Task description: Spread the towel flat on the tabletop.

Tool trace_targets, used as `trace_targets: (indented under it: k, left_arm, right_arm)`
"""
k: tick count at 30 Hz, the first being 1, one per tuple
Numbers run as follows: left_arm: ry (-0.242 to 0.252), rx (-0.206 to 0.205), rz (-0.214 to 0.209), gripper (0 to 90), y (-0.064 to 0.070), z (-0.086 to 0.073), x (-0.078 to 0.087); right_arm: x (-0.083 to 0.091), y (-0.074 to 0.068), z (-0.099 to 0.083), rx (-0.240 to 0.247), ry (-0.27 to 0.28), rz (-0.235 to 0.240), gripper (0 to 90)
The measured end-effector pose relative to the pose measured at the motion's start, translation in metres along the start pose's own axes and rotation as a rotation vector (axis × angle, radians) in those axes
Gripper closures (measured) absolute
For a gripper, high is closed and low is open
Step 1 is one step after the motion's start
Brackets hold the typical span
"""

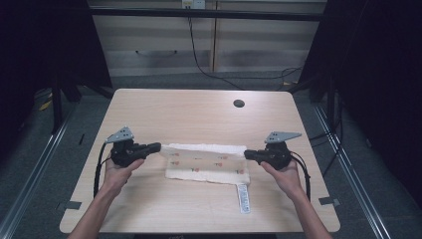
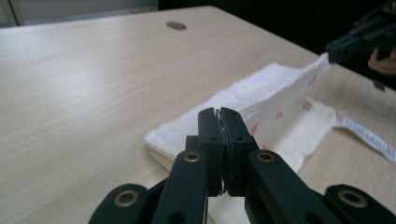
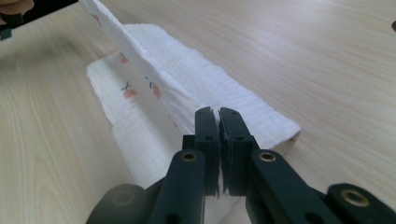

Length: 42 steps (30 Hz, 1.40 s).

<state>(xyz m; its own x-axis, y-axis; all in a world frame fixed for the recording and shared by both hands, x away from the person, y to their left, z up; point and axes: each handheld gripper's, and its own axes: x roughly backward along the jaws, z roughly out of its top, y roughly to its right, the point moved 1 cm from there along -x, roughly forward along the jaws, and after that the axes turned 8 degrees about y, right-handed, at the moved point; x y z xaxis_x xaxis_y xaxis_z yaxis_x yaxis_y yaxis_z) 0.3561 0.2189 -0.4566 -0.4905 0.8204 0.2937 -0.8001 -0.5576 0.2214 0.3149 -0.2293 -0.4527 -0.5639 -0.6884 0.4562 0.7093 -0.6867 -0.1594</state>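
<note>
Both the left gripper (image 1: 158, 146) and the right gripper (image 1: 247, 154) are clenched on opposite ends of the white cloth (image 1: 206, 163), its top layer lifted taut between the 2 above the table (image 1: 189, 112).

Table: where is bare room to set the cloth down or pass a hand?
Bare wood lies between the cloth and the hole, and along the near edge left of the tag. Crowded: the middle strip, left gripper to right gripper.
</note>
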Motion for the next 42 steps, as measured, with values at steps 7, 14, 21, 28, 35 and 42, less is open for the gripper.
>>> trace_targets:
  k: [7, 14, 21, 28, 35, 42]
  left_arm:
    - [-0.047, -0.018, -0.012, 88.4, 0.009, -0.015, 0.006]
    - [-0.13, -0.03, -0.008, 88.3, 0.011, -0.035, 0.004]
    - [-0.178, -0.043, -0.026, 87.8, 0.012, -0.048, 0.0]
    - [-0.183, -0.027, -0.033, 84.4, 0.015, -0.052, 0.001]
    - [-0.072, 0.035, -0.023, 70.0, 0.01, -0.036, 0.017]
    - [-0.047, 0.038, 0.027, 68.6, -0.002, -0.014, -0.009]
  right_arm:
    - [0.004, -0.013, -0.011, 0.02, -0.032, 0.014, 87.1]
    - [-0.001, -0.023, -0.026, 0.029, -0.075, 0.028, 86.9]
    - [-0.007, -0.024, -0.046, 0.0, -0.093, 0.027, 85.5]
    - [-0.003, -0.024, -0.054, -0.008, -0.111, 0.017, 79.1]
    - [0.011, -0.024, -0.045, -0.028, -0.049, 0.027, 68.4]
    - [0.006, -0.013, -0.031, -0.021, 0.0, 0.009, 77.3]
